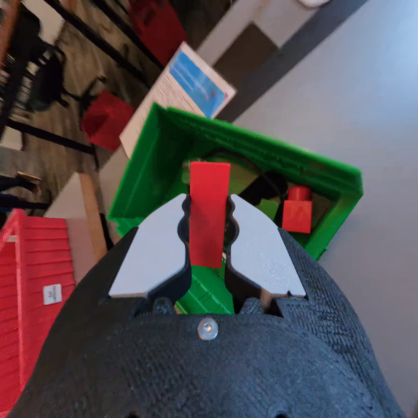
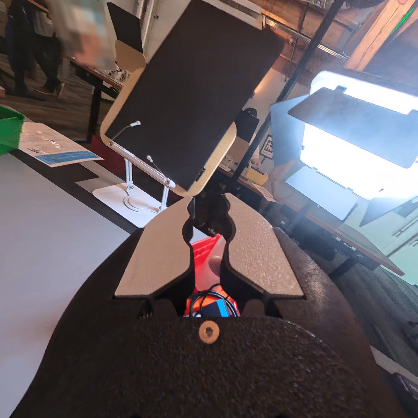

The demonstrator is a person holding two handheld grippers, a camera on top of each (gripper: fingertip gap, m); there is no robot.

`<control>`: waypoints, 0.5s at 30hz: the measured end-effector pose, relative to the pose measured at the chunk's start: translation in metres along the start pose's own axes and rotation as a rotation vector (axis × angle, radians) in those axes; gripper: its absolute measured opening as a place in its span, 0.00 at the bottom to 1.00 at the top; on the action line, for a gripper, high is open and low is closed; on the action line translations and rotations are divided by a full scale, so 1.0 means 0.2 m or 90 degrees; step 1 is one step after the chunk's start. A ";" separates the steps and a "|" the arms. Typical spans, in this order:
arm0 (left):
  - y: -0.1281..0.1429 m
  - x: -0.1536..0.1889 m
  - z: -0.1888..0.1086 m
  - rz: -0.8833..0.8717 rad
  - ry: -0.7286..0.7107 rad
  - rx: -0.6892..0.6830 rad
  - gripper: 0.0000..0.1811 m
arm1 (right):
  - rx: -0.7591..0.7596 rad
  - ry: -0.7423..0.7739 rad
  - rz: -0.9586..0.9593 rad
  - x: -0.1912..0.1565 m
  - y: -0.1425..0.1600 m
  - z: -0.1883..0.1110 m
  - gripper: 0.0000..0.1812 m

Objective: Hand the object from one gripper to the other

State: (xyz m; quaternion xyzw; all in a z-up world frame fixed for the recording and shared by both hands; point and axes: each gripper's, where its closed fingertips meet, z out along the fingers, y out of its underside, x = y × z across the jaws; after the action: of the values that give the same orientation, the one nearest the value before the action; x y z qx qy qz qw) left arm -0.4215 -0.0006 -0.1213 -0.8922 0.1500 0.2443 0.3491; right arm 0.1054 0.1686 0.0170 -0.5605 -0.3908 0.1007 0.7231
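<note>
In the left wrist view my left gripper (image 1: pixel 208 199) is shut on a flat red block (image 1: pixel 209 181), which stands upright between the fingers and sticks out past the tips. It hangs above a green bin (image 1: pixel 144 172). In the right wrist view my right gripper (image 2: pixel 209 201) is open, with nothing between its fingers. It is raised above the white table (image 2: pixel 45 226) and points at a dark screen (image 2: pixel 187 101). Neither gripper shows in the other's view.
The green bin holds a red studded brick (image 1: pixel 297 214) and dark parts. A red bin (image 1: pixel 34 260) is at the left and also shows under the right gripper (image 2: pixel 203 248). A printed sheet (image 1: pixel 181 86) lies behind the green bin. The screen's white stand (image 2: pixel 133 199) and a bright light panel (image 2: pixel 362 140) are ahead. The tips of one gripper are about 60 cm away from the tips of the other.
</note>
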 end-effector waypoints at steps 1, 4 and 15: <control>-0.07 -0.01 -0.05 0.010 -0.029 0.033 0.17 | 0.013 -0.012 0.003 -0.03 -0.03 0.00 0.11; -0.27 0.00 -0.19 0.041 -0.091 0.124 0.17 | 0.055 -0.064 0.016 -0.16 -0.12 0.01 0.11; -0.71 0.38 -0.49 0.166 -0.097 0.316 0.17 | 0.150 -0.254 -0.046 -0.72 -0.30 0.01 0.11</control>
State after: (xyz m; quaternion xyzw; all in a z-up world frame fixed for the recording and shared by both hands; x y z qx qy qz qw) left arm -0.2631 0.0250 -0.0222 -0.7318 0.2921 0.3093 0.5325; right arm -0.0109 0.0659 0.0051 -0.4267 -0.5315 0.2289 0.6950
